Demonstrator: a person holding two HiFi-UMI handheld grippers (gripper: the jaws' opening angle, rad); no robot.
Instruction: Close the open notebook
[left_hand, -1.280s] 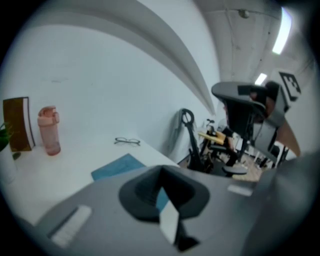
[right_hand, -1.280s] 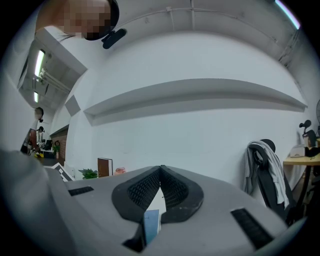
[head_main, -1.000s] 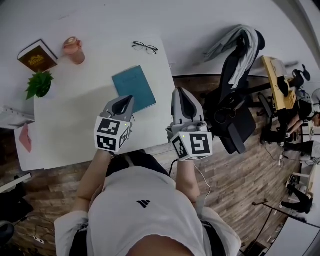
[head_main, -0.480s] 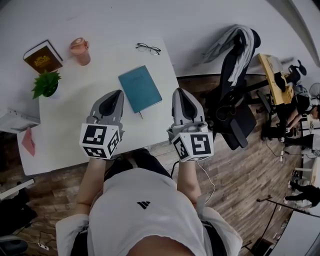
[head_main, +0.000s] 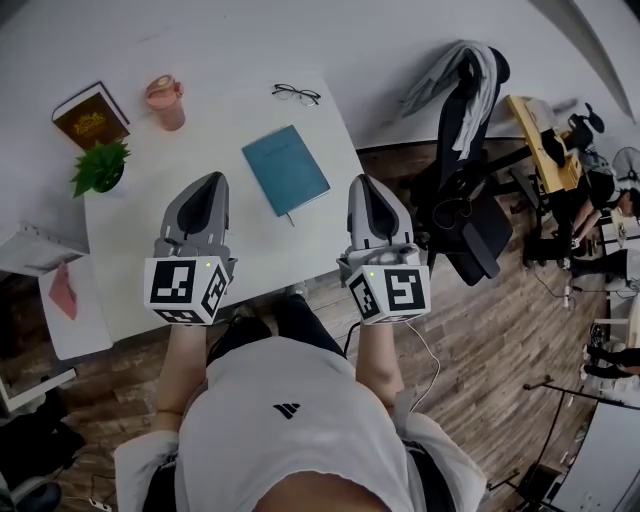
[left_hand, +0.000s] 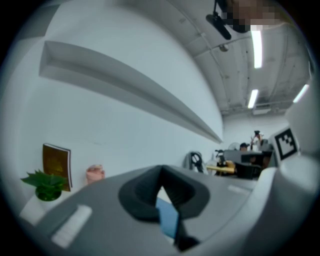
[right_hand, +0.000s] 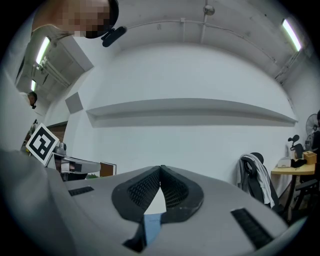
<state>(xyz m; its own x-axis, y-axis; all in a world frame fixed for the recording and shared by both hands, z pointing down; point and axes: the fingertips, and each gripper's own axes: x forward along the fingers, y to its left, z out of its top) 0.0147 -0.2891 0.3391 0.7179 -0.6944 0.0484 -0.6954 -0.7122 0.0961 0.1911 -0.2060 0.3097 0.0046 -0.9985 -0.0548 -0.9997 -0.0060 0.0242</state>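
Observation:
The teal notebook (head_main: 285, 168) lies closed and flat on the white table (head_main: 140, 260), its cover up. My left gripper (head_main: 211, 179) hovers to its left, apart from it, jaws shut and empty. My right gripper (head_main: 362, 181) hovers to its right near the table's right edge, also shut with nothing held. In the left gripper view a strip of the notebook (left_hand: 167, 218) shows below the closed jaws of the left gripper (left_hand: 161, 170). The right gripper view shows the same blue notebook (right_hand: 152, 226) under the shut right gripper (right_hand: 161, 169).
At the table's far left stand a brown book (head_main: 90, 113), a pink cup (head_main: 165, 100) and a small green plant (head_main: 100, 167). Glasses (head_main: 295, 95) lie behind the notebook. A pink paper (head_main: 63, 290) lies lower left. An office chair (head_main: 465, 150) with clothes stands right.
My left gripper has drawn away from the notebook's lower-left edge, to the left and up. The right gripper shifted slightly. The notebook stays closed.

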